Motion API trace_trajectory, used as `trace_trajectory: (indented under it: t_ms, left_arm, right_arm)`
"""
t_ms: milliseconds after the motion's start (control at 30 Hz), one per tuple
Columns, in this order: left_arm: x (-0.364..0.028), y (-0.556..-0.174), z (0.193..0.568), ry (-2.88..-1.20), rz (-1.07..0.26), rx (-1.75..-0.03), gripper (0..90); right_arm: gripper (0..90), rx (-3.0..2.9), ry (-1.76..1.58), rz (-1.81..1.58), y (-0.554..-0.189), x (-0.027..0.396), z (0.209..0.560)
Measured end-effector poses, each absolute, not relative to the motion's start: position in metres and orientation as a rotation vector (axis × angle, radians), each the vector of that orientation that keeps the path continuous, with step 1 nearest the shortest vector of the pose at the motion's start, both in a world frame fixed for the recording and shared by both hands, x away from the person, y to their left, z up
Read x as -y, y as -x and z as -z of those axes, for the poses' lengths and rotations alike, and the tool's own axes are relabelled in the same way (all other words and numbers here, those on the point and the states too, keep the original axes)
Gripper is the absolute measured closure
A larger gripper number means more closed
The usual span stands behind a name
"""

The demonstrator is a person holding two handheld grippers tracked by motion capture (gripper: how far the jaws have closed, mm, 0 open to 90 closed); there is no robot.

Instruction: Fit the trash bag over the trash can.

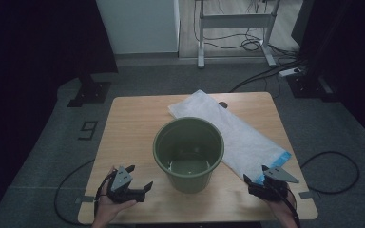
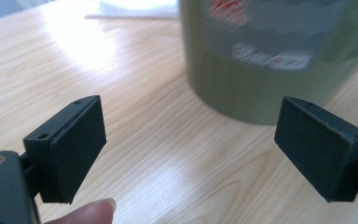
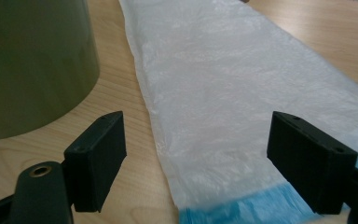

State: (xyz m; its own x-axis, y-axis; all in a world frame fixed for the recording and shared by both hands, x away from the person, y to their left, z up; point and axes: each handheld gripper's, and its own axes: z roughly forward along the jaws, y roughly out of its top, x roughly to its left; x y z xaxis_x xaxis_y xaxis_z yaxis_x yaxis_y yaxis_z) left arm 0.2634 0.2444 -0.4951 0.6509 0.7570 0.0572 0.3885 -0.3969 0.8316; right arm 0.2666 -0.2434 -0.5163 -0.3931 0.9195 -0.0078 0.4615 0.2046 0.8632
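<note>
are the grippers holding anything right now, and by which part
Nothing is held. The left gripper is open near the green bucket; the right gripper is open over the white bag's blue end.

high: overhead, forward-down | tool views: low, close | shared: bucket (image 1: pixel 188 153)

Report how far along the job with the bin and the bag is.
Barely started. Done: nothing yet; the green bin stands unlined on the table and the white bag lies flat beside it. In hand: nothing; the right hand-held gripper is open at the bag's blue end, the left hand-held gripper open facing the bin. Left: everything.
</note>
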Motion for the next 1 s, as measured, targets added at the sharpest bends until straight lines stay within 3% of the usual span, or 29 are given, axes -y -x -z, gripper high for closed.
trace_trajectory:
  t_ms: [233,367,567,633,667,700,733,800,867,1000]
  left_arm:
    - [-0.251,-0.265,0.501,-2.040,-0.543,-0.918,8.8]
    - [-0.254,-0.266,0.503,-2.038,-0.535,-0.929,9.2]
    - [-0.259,-0.266,0.502,-2.022,-0.542,-0.949,9.4]
    - [-0.262,-0.266,0.503,-2.016,-0.540,-0.955,9.7]
    - [-0.264,-0.265,0.503,-2.015,-0.537,-0.957,9.8]
    - [-0.265,-0.264,0.504,-2.013,-0.537,-0.958,9.8]
    - [-0.266,-0.263,0.504,-2.004,-0.529,-0.963,10.1]
    - [-0.267,-0.262,0.504,-1.998,-0.524,-0.965,10.3]
    - [-0.268,-0.261,0.504,-1.990,-0.529,-0.966,11.6]
    - [-0.267,-0.262,0.507,-2.011,-0.528,-0.967,11.8]
  right_arm:
    - [24.2,-2.048,-1.361,-0.981,-0.304,0.213,0.531]
    - [24.9,-2.085,-1.409,-0.907,-0.309,0.207,0.537]
    - [32.8,-2.084,-1.446,-0.863,-0.310,0.218,0.547]
    - [47.3,-2.068,-1.455,-0.874,-0.309,0.220,0.547]
    - [59.0,-2.050,-1.458,-0.870,-0.307,0.223,0.547]
    - [59.0,-2.050,-1.458,-0.870,-0.307,0.223,0.547]
    - [69.4,-2.051,-1.459,-0.880,-0.306,0.228,0.547]
    - [73.1,-2.050,-1.468,-0.890,-0.306,0.231,0.547]
    - [82.9,-2.058,-1.488,-0.913,-0.300,0.241,0.546]
    - [87.7,-2.055,-1.549,-0.967,-0.286,0.259,0.547]
